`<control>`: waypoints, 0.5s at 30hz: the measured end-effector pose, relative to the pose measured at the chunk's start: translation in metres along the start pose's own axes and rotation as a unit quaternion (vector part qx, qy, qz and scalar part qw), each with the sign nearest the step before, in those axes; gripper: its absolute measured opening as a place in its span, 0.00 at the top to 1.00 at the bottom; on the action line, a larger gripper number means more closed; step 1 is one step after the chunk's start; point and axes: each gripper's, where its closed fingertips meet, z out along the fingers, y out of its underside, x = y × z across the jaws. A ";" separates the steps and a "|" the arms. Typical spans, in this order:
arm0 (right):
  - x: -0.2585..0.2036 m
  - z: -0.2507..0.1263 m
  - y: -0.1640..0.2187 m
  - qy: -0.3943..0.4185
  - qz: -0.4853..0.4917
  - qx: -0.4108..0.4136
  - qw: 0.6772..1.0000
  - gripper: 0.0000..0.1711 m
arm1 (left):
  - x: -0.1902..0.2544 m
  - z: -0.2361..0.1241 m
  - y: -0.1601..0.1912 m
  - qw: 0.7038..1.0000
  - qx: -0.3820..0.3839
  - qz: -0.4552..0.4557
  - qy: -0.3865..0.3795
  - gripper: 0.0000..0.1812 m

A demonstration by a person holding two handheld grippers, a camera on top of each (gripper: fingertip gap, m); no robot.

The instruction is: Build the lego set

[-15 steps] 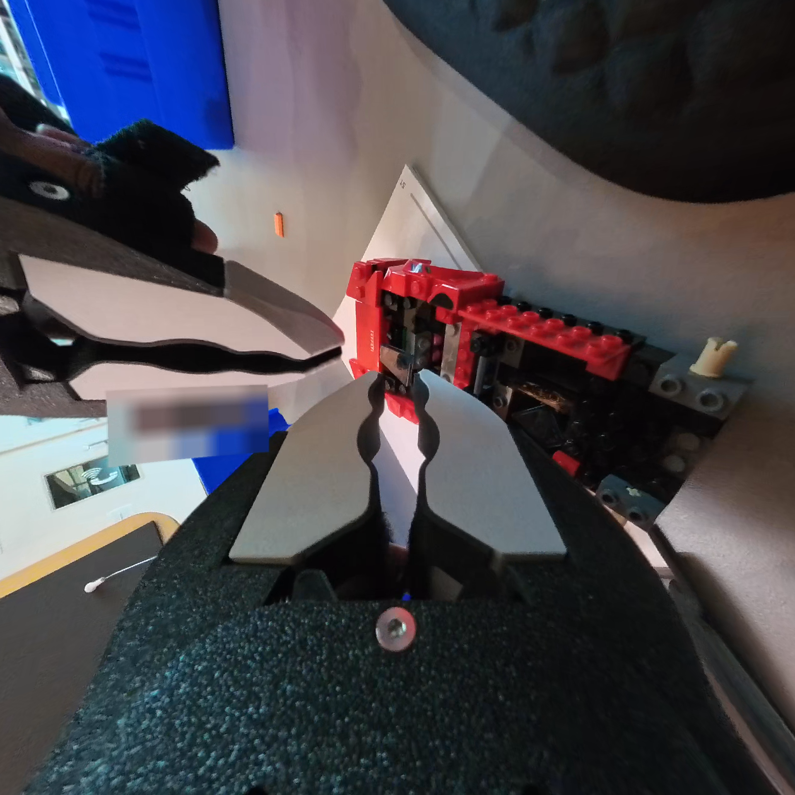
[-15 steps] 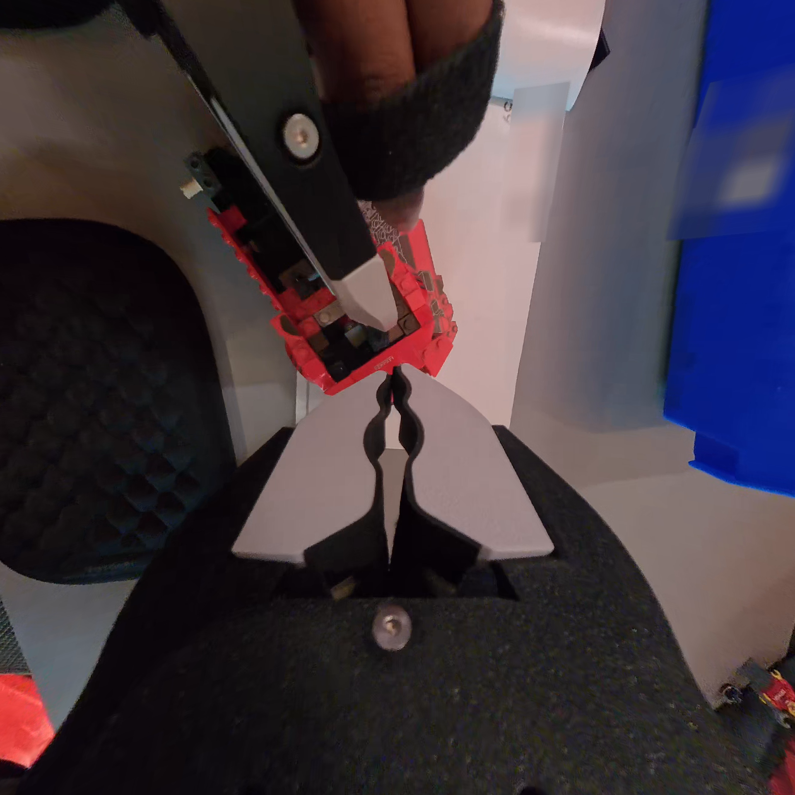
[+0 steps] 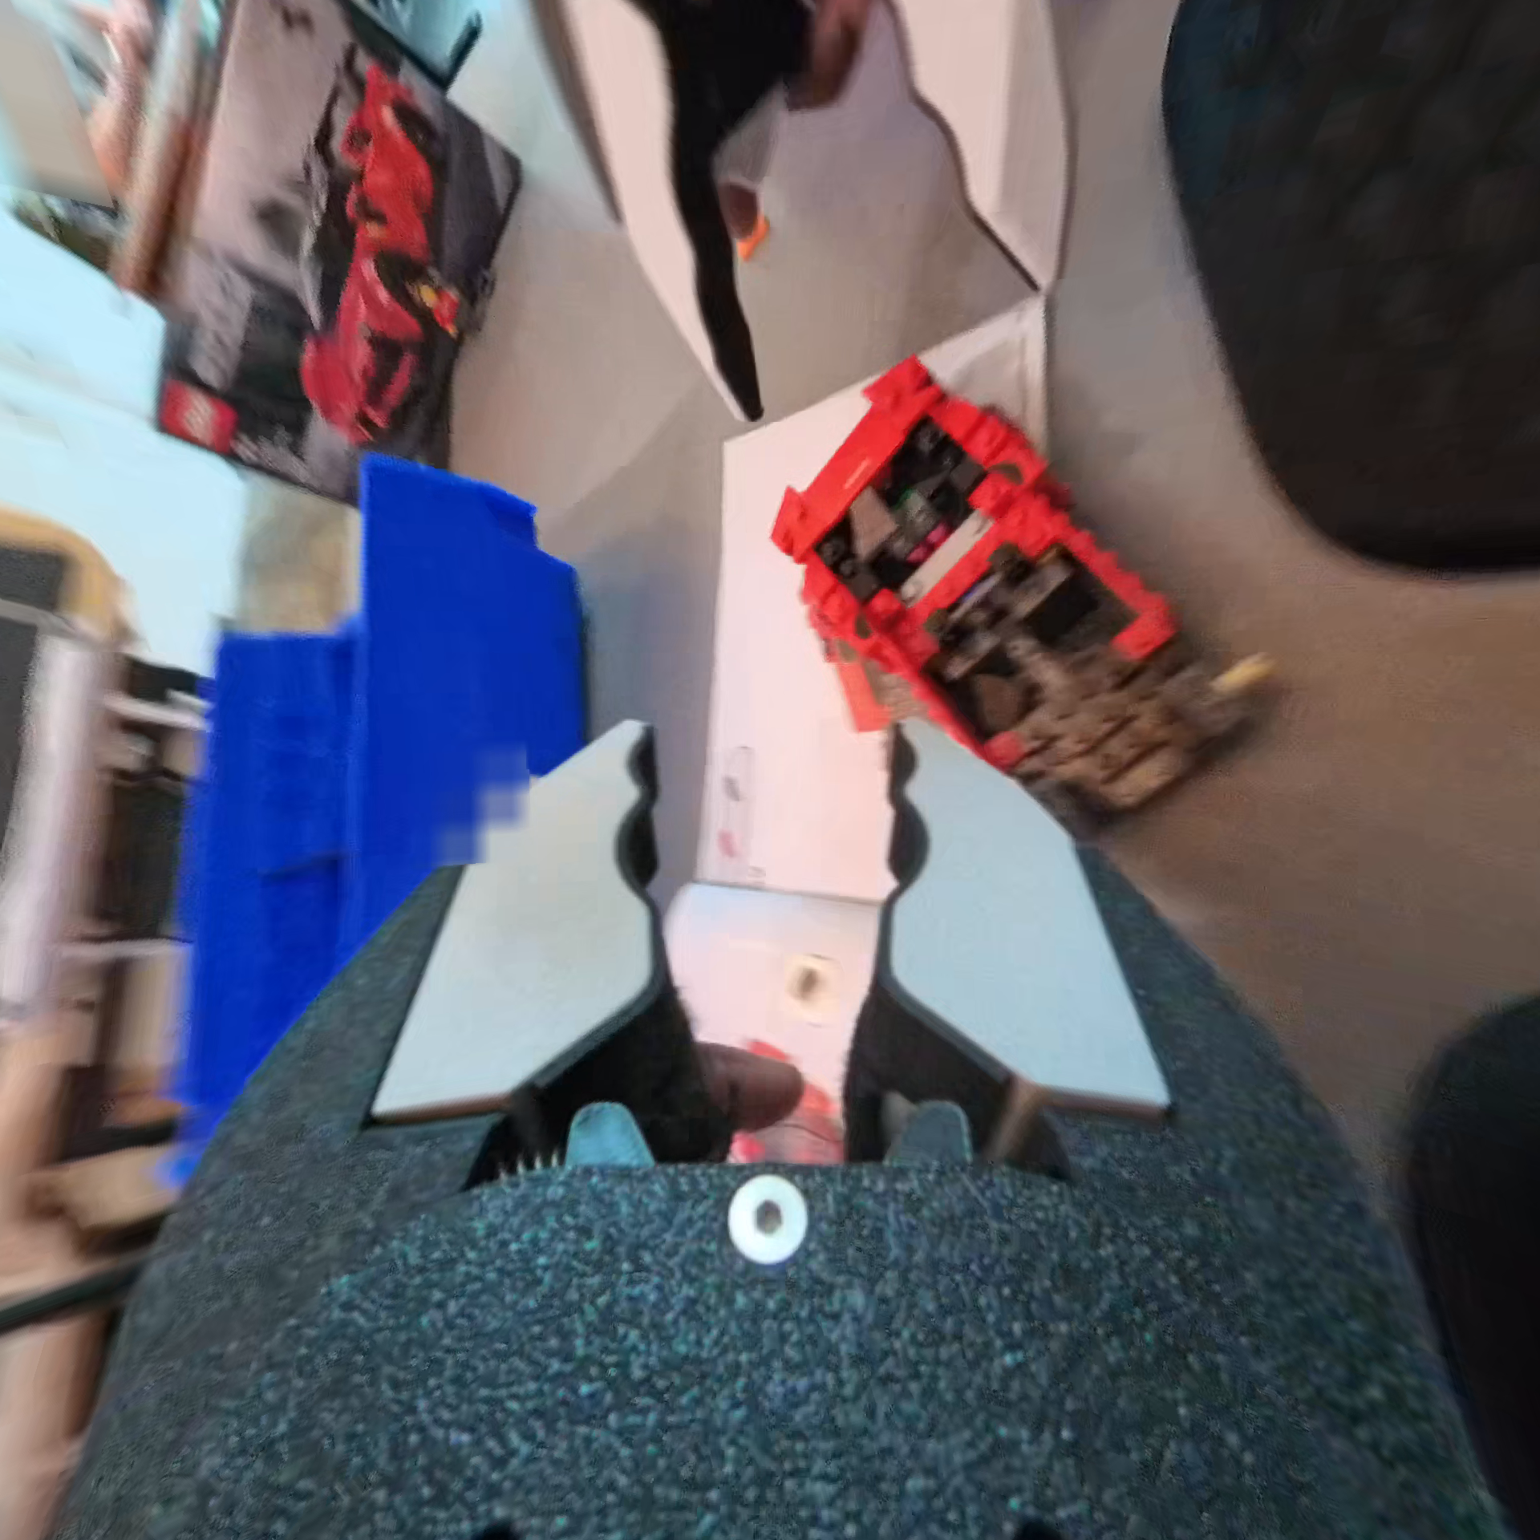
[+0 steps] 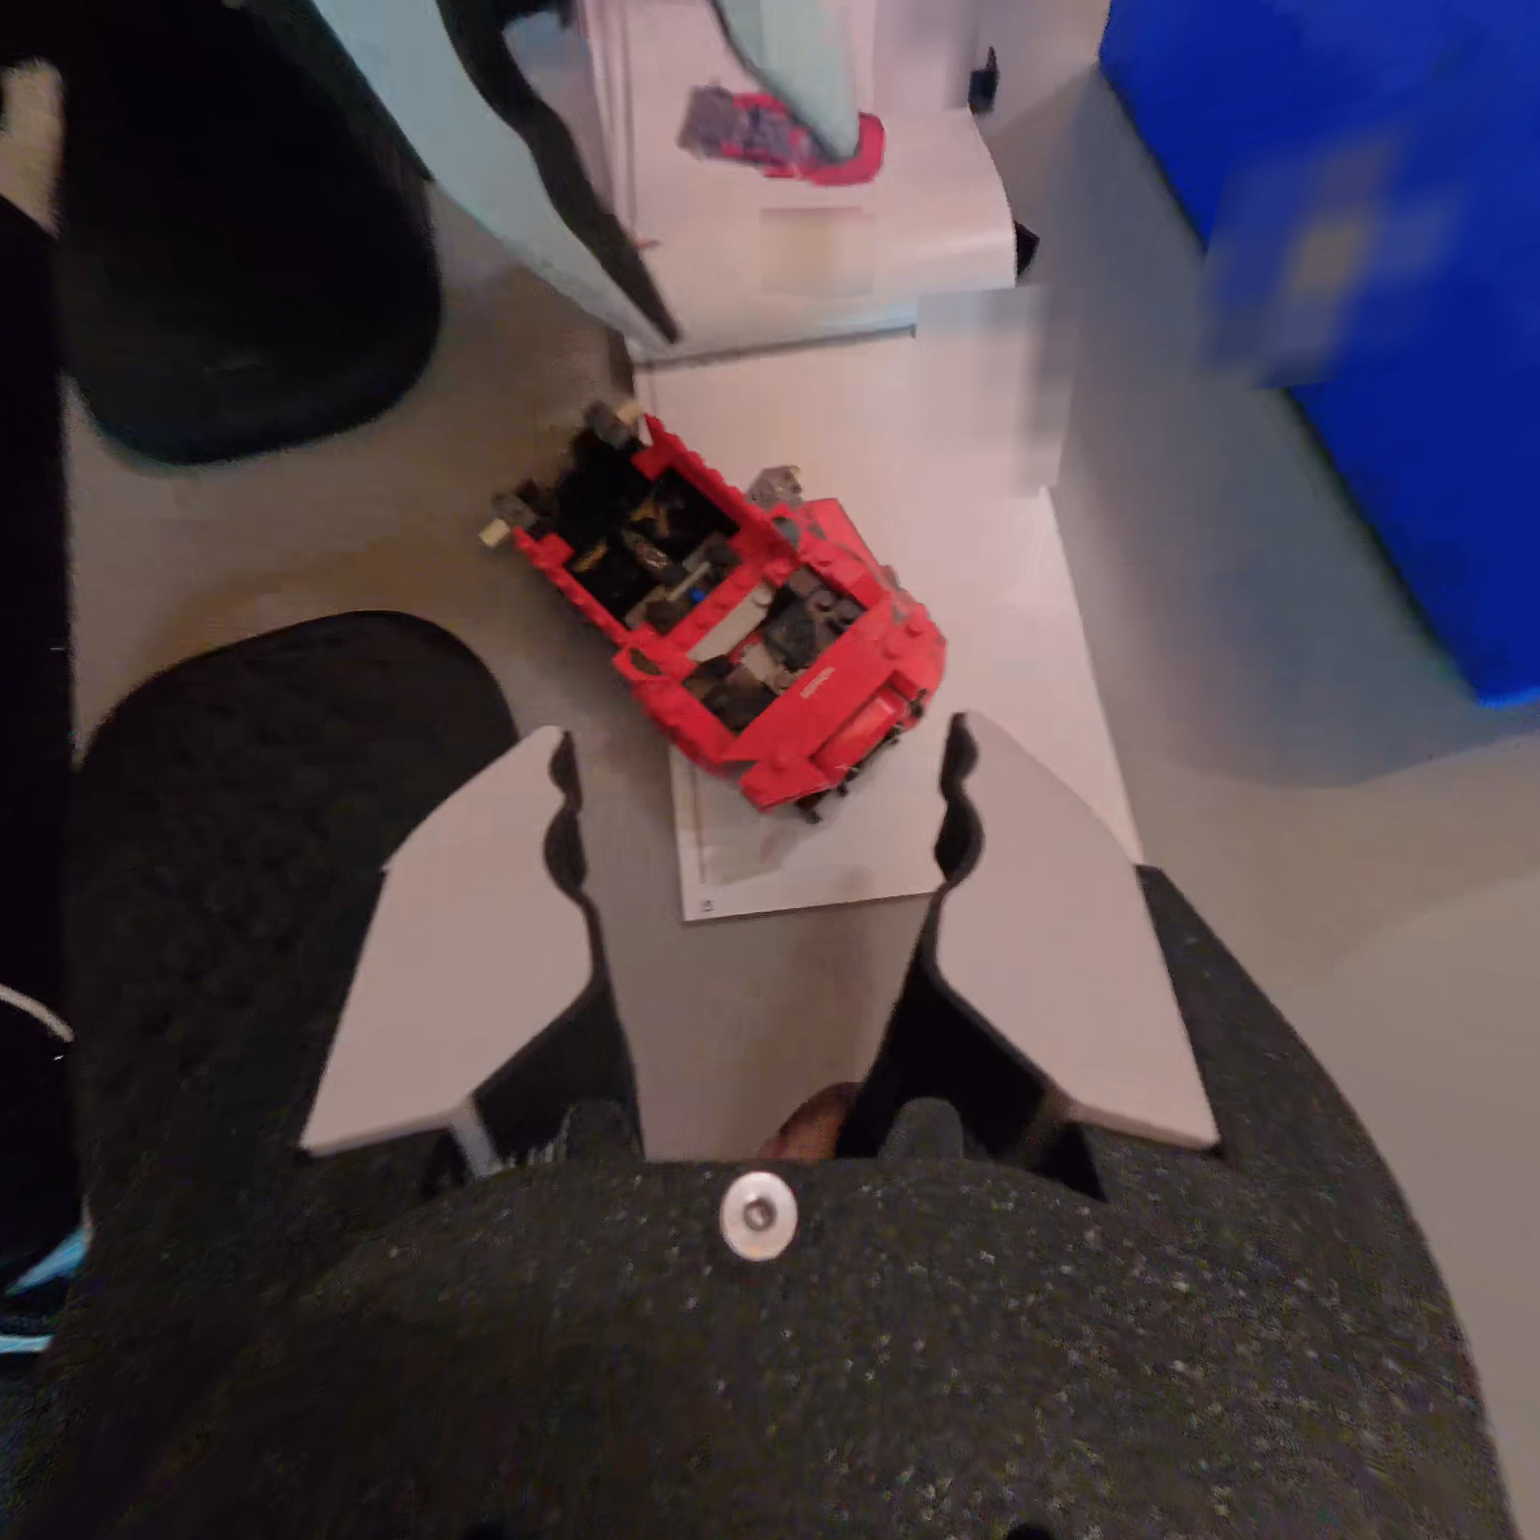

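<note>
1. Half a second ago both grippers were nearly closed at the red end of the lego car; now both have drawn back from it and spread their fingers, and the car lies alone on the table
2. The left gripper (image 3: 771,737) is wide open and holds nothing; the lego car (image 3: 971,596) lies ahead of it and a little to the right of its right fingertip, apart from it
3. The right gripper (image 4: 758,729) is likewise spread wide and empty; the car (image 4: 725,621) sits just ahead of the gap between its fingers, not touched by either
4. The car rests partly on a white instruction sheet (image 4: 833,858) and partly on the grey table (image 4: 292,542), tilted diagonally, its open black interior showing
5. Ahead-left of the left gripper stand blue bins (image 3: 467,667), with the set's box (image 3: 333,275) farther beyond them
6. Both views are motion-blurred
</note>
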 end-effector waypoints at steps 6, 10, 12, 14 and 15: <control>0.006 0.005 0.000 -0.025 0.006 0.129 0.991 0.45 | 0.036 -0.044 -0.013 0.937 0.087 -0.337 0.033 0.39; 0.007 0.003 -0.002 -0.015 -0.006 0.145 0.989 0.45 | 0.052 -0.047 -0.016 0.916 0.108 -0.385 -0.015 0.45; 0.007 0.005 0.004 -0.014 -0.006 0.129 0.992 0.45 | 0.054 -0.042 -0.010 0.923 0.075 -0.375 -0.041 0.46; 0.010 0.006 0.007 -0.005 -0.007 0.121 0.993 0.45 | 0.057 -0.038 -0.013 0.933 0.048 -0.355 -0.041 0.46; 0.011 0.006 0.009 -0.003 -0.007 0.118 0.993 0.45 | 0.059 -0.036 -0.016 0.934 0.044 -0.352 -0.035 0.47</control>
